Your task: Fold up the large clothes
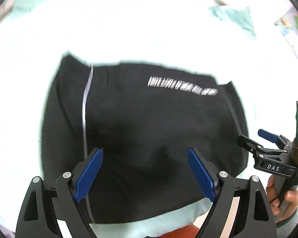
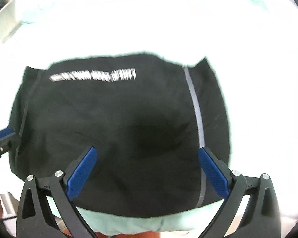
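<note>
A black garment (image 1: 149,115) with a line of white lettering (image 1: 181,87) and a pale stripe (image 1: 85,107) lies folded into a compact block on a bright white surface. My left gripper (image 1: 146,154) hangs over its near part, jaws wide open, nothing pinched between the blue pads (image 1: 89,176). In the right wrist view the same garment (image 2: 119,123) fills the middle, its stripe (image 2: 196,109) on the right. My right gripper (image 2: 147,152) is open above the near edge, also empty. Each gripper shows in the other's view: the right gripper (image 1: 253,137) and the left gripper (image 2: 2,136).
A pale mint-green cloth (image 1: 168,218) lies under the garment's near edge, and more green fabric (image 1: 238,17) lies far right. A hand (image 1: 288,200) holds the right gripper's handle. Something orange-red (image 1: 188,230) shows below the surface's front edge. The surrounding surface is overexposed white.
</note>
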A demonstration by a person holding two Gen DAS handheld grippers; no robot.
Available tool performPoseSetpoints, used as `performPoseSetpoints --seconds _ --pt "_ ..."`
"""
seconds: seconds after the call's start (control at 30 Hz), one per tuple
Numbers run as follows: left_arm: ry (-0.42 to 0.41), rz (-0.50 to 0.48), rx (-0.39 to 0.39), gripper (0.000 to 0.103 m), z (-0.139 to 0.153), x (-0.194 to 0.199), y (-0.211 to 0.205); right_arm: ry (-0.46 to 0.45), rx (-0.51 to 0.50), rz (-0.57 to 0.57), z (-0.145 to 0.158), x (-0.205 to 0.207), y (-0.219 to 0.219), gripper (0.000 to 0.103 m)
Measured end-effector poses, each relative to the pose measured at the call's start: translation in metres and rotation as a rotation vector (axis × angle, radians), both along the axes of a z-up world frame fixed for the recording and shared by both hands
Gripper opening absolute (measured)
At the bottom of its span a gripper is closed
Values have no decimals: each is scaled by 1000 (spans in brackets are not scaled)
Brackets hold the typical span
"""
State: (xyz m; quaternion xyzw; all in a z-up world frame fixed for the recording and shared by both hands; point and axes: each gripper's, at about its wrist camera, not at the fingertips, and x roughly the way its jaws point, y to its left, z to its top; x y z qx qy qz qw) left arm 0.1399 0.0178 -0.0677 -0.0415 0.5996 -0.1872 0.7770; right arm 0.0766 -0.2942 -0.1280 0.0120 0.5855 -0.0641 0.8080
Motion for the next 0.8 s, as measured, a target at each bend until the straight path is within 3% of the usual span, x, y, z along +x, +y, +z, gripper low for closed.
performPoseSetpoints --seconds 0.13,0.27,0.6,0.8 --pt "-134 15 22 88 67 -8 0 -93 -32 12 54 -5 35 103" --pt "-211 42 72 88 110 -15 -17 -167 -28 6 102 -20 59 103" --pt "-298 92 152 88 150 -34 -40 -204 -36 9 136 -38 69 103" --pt "-333 109 130 88 164 -37 -44 -198 -16 -12 146 -39 63 103"
